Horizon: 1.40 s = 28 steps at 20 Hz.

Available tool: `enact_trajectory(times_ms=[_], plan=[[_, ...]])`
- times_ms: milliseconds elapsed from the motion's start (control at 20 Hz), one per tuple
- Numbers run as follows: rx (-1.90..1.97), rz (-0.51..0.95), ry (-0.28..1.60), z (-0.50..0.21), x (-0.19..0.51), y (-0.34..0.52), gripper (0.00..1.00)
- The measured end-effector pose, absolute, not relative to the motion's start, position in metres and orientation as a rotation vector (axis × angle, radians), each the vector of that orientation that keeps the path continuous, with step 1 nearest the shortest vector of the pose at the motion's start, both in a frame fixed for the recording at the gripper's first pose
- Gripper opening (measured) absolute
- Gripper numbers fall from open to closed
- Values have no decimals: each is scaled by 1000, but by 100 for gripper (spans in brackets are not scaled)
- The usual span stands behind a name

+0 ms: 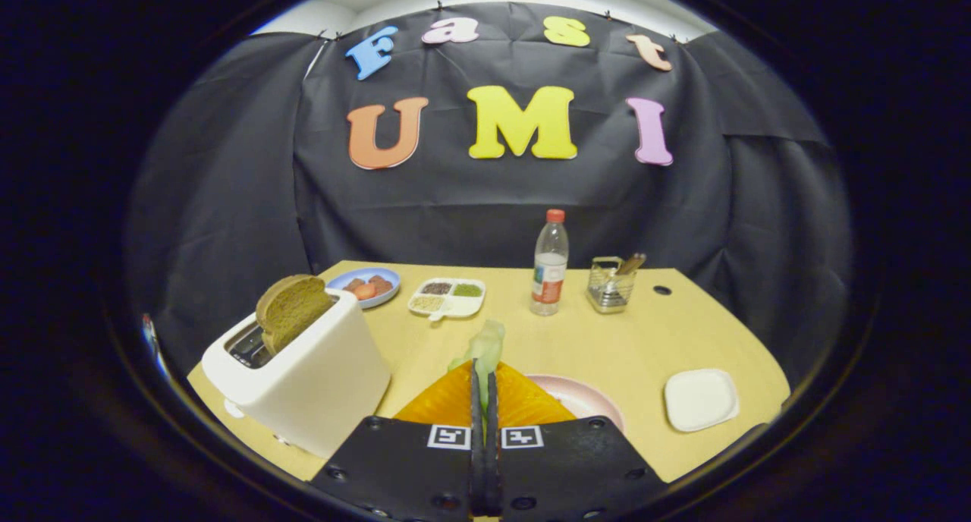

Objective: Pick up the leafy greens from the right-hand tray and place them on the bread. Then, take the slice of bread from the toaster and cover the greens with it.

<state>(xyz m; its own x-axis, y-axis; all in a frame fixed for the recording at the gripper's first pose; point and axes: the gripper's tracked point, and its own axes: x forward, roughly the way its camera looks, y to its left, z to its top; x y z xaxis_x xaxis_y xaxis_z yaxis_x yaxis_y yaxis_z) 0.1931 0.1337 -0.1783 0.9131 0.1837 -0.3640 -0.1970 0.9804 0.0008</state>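
While your gripper (484, 382) pinches the leafy greens (486, 347) between nearly closed jaws, it hangs over the orange bread (523, 402) on a pink plate (588, 399), both partly hidden. Brown bread slice (290, 309) stands in the toaster (311, 382) at the worktop's (607, 347) left edge.

Pale leafy greens (486, 347) upright above orange bread (523, 404); brown slice (290, 309) apparently tilted in toaster (303, 382).
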Motion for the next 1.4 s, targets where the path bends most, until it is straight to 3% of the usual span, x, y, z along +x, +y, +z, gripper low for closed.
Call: enact_trajectory(times_ms=[600, 850, 900, 1150, 1300, 1400], plan=[[-37, 104, 468, -254, 246, 60, 0], [-123, 103, 446, -254, 251, 60, 12], [-144, 95, 446, -252, 250, 58, 17], [-210, 79, 382, -213, 232, 54, 81], [-205, 98, 335, -174, 213, 56, 96], [-190, 113, 309, -145, 198, 62, 95]])
